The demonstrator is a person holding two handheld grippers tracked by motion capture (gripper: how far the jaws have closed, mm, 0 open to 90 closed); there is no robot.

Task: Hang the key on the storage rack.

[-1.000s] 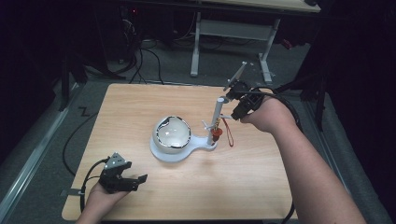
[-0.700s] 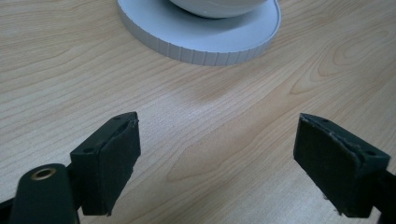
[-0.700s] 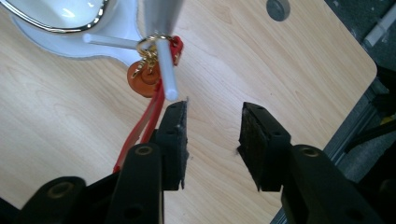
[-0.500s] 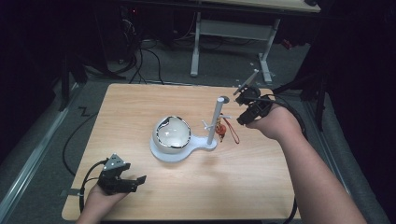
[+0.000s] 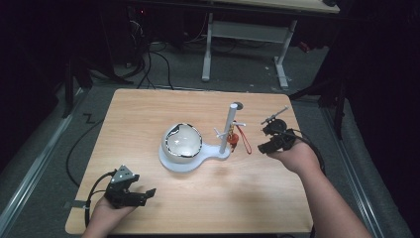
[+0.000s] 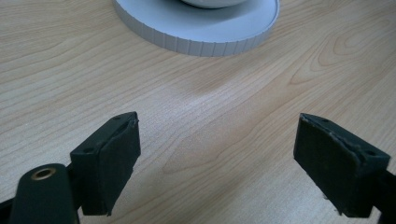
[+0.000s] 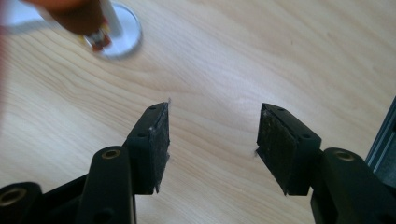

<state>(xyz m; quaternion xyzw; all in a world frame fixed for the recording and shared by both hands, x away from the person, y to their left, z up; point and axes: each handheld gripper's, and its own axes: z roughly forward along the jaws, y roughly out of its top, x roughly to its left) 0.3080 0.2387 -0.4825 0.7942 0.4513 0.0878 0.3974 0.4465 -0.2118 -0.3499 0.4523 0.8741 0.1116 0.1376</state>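
Note:
A white stand [image 5: 190, 162] in the middle of the table carries a round glossy bowl-like thing [image 5: 182, 141] and an upright post [image 5: 231, 124] with small pegs. A red charm [image 5: 233, 142] with a red strap loop [image 5: 244, 140] hangs at the post. My right gripper [image 5: 266, 139] is low over the table, just right of the post and apart from the charm. Its jaws have just been opening and hold nothing [image 7: 212, 135]; the blurred charm [image 7: 88, 21] is at top left. My left gripper [image 5: 146, 195] rests near the front left corner, jaws apart over bare wood [image 6: 217, 158].
The ribbed rim of the stand's base [image 6: 196, 39] lies ahead of the left gripper. The table's right edge [image 7: 380, 135] is close to the right gripper. Beyond the table stand a dark floor, cables and a white desk frame [image 5: 247, 34].
The right hand has drawn away from the post, moving right and down toward the table, and its jaws have opened. The red charm stays hanging at the post. The left hand has not moved.

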